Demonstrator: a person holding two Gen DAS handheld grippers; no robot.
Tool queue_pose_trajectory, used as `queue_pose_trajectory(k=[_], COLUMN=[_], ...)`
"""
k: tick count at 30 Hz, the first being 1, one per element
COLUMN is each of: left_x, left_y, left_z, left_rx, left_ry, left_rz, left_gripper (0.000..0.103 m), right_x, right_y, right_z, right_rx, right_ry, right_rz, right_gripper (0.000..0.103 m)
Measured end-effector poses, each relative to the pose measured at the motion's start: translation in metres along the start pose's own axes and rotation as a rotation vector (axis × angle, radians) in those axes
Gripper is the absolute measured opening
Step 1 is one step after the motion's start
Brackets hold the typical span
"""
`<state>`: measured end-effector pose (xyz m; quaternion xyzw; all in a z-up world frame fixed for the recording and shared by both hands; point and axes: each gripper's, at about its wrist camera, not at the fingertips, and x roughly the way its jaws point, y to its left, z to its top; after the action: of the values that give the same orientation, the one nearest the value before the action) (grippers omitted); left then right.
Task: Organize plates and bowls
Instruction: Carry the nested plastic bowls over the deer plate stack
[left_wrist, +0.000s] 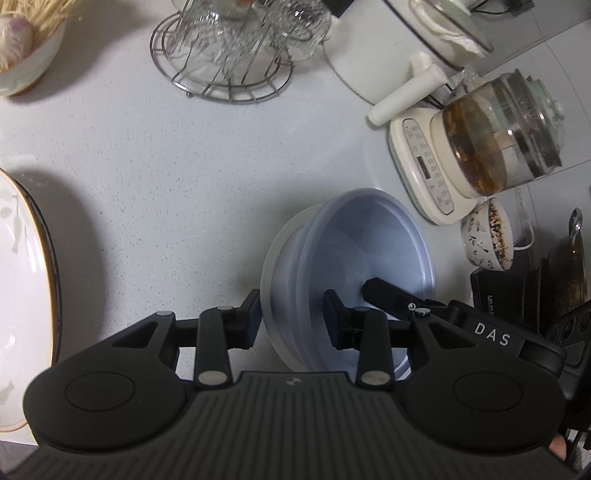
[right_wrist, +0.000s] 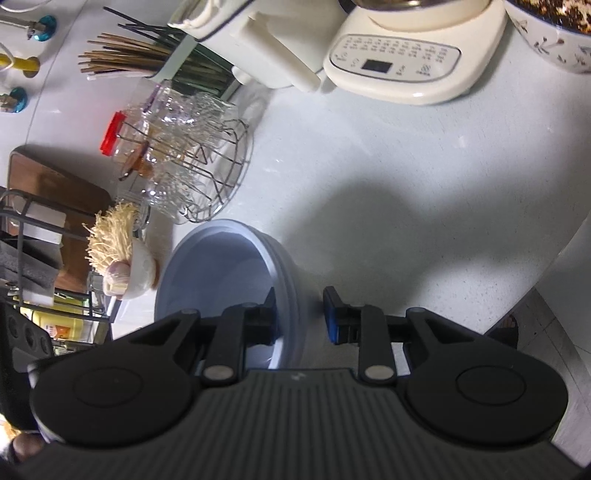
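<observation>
The blue bowls (left_wrist: 354, 258), nested at lower centre, are straddled at opposite rims by both grippers, left (left_wrist: 291, 319) and right (right_wrist: 301, 314), neither visibly closed. The plate (left_wrist: 22, 295) at far left seems unsorted.

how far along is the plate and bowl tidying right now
Early to midway, it seems. Done: the blue bowls already sit nested as a stack on the counter. In hand: the left gripper and right gripper each straddle the stack's rim, fingers open, not yet clamped. Left: the large patterned plate lies apart at the counter's edge.
</observation>
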<state>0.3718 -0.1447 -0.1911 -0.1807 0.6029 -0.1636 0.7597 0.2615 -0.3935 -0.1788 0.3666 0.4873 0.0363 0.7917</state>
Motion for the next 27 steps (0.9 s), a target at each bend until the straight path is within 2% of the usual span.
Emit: queue_pose_trajectory(k=[8,13,17,23,27], left_x=[-0.032,-0.057,-0.075,-0.102,-0.115], left_y=[0.004,0.006,0.019,0.043,0.072], left_z=[-0.002,-0.008,-0.010,-0.005,-0.004], left_rx=[-0.069,-0.090,-0.122,-0.105,-0.130], left_ry=[-0.032,-0.059,-0.052,-0.071,-0.082], left_rz=[-0.031,-0.037,-0.095,-0.102,-0.121], left_gripper=[0.039,0.039,0.039,0.040,0.040], right_x=[-0.015,-0.023,-0.032,-0.033,-0.020], right_y=[0.019,0.033,0.049,0.079,0.109], right_z=[0.005,0.005,0.000,-0.021,-0.032], right_rx=[-0.019,-0.033,-0.054,-0.042,-0.102], right_ry=[0.009,0.048,0.036,0.023,0.022], right_rz=[0.034,0.055,0.067,0.061,0.031], right_gripper=[0.027,0.027,0.027,0.026,0.025])
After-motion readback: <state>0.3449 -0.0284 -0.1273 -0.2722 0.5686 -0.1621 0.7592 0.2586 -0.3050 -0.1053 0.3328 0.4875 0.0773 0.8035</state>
